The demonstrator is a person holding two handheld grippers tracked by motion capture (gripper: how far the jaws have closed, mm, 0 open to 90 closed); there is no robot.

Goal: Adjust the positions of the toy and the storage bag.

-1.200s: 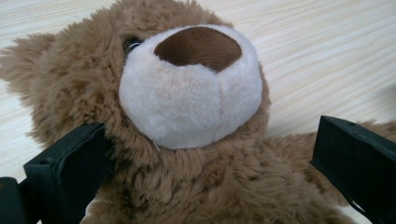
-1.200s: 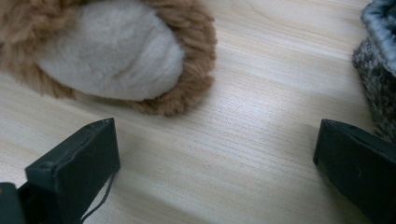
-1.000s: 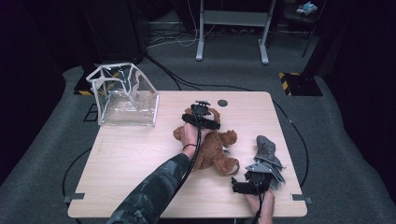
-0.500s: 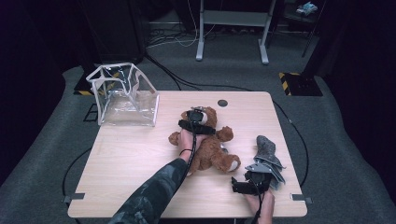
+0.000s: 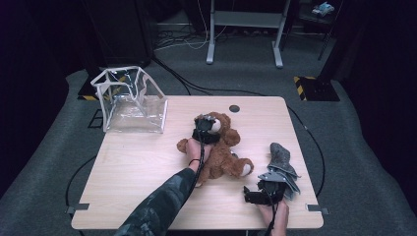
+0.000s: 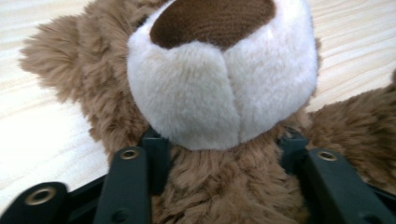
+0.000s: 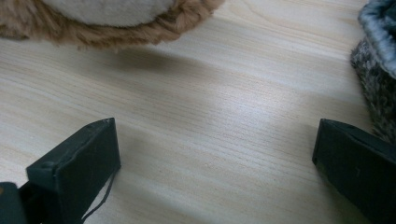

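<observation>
My left gripper [image 5: 205, 132] has just been closing its jaws, and they now pinch the brown teddy bear [image 5: 221, 150] at the neck, one pad sunk into the fur on each side just under the white muzzle [image 6: 224, 88]. The bear lies on its back near the middle of the wooden table [image 5: 142, 187], head toward the far edge, well apart from the clear plastic pouch [image 5: 130, 101] that stands open at the far left corner. My right gripper [image 5: 260, 195] rests near the front edge with jaws spread wide and nothing between them, the grey felted sock [image 5: 281, 162] just beside it. To do this grasp well, I judge I should squeeze until the stuffing is firmly gathered, since plush compresses and can slide out, and keep the pads level across the neck so the head acts as a stop. I would lift straight up and slowly, watching that the limp body hangs free and does not drag the sock along.
</observation>
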